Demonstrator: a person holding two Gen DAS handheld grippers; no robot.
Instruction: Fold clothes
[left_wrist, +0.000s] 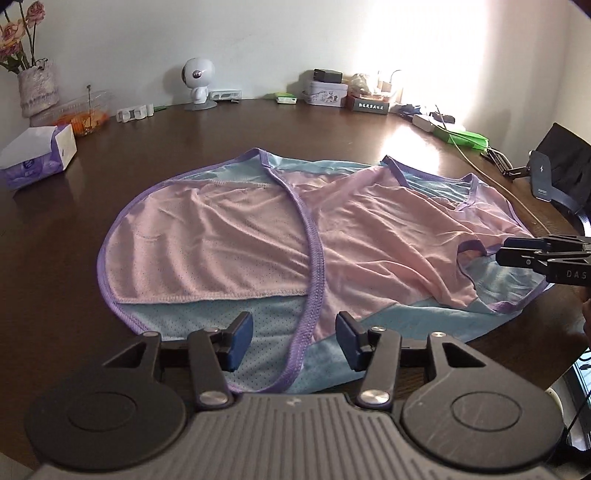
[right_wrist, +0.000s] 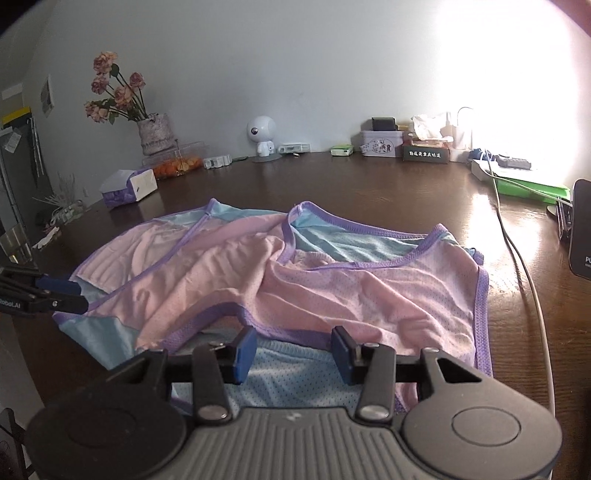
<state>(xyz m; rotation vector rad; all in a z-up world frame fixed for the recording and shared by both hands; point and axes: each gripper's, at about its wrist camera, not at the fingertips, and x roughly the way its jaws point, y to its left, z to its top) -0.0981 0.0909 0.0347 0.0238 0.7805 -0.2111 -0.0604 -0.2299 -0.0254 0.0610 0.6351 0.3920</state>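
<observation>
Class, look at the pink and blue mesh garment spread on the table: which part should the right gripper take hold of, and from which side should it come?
Probably the purple-trimmed hem of the garment, directly ahead of the open right gripper. Come in low from the near table edge: there the bound edge is thick, arches slightly off the blue layer, and runs crosswise between the fingers.

Pink-and-blue mesh garment (left_wrist: 240, 236) with purple trim lies before me, spread flat, rumpled, on table (left_wrist: 332, 125).
</observation>
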